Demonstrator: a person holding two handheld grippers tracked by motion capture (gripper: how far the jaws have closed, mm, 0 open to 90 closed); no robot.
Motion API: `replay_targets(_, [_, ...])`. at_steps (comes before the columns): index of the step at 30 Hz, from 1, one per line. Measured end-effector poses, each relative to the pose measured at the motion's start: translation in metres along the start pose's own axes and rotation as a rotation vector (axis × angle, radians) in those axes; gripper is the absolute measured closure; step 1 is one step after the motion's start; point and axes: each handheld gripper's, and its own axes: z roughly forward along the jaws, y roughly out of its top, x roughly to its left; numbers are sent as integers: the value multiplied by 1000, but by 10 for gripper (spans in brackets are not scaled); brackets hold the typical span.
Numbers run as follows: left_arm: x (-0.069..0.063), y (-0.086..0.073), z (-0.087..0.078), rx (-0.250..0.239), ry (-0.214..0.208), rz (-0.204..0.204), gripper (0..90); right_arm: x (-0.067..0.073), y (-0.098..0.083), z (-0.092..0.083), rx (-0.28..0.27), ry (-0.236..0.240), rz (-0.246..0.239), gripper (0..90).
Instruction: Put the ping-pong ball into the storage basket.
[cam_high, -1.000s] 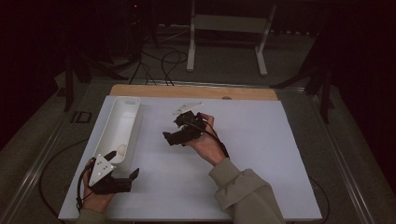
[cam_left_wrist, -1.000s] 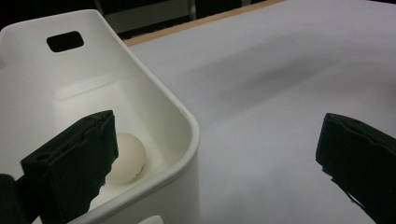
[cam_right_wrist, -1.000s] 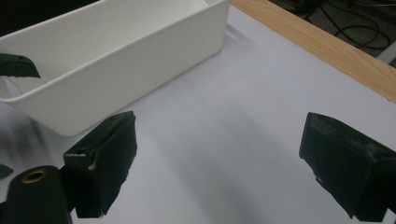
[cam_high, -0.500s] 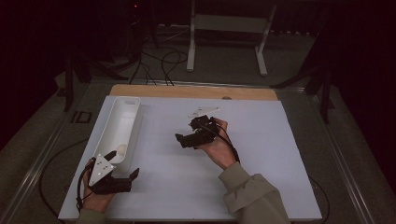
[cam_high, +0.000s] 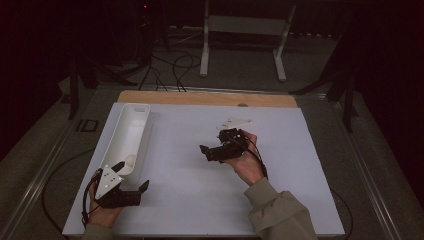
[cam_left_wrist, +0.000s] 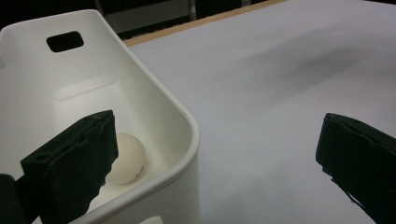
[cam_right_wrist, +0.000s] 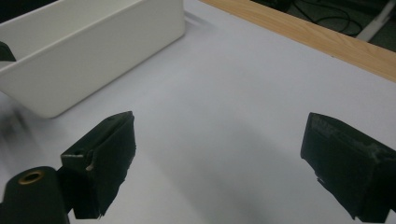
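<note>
The left claw (cam_high: 134, 192) sits at the near left of the white counter (cam_high: 190, 200), wide open and holding nothing; one jaw hangs over the near end of the long white bin (cam_left_wrist: 154, 100); a small white ball (cam_left_wrist: 127, 158) lies inside the bin at that near end; the right claw (cam_high: 207, 151) is over the middle of the counter, open too and empty, well apart from the bin.

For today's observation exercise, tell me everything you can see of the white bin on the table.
The white bin is a long, narrow, smooth plastic-looking trough with rounded corners and a handle slot in its far end wall. It stands upright on the table's left side. A pale ball rests inside near its near end.
</note>
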Motion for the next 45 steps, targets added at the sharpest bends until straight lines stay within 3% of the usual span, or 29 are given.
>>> replay_targets(12, [0, 0, 0, -1, -1, 0, 0, -13, -21, -14, -25, -17, 46, 92])
replay_targets(21, [0, 0, 0, -1, 0, -1, 0, -25, -34, -28, -54, -49, 75, 91])
replay_targets(33, [-1, 0, 0, 0, 3, 0, 0, -46, -68, -55, -97, -109, 110, 92])
replay_targets(40, [0, 0, 0, -5, 1, -6, 0, -58, -91, -67, -128, -160, 93, 93])
replay_targets(45, [0, 0, 0, -15, -3, -19, 0, -63, -109, -77, -171, -169, 79, 95])
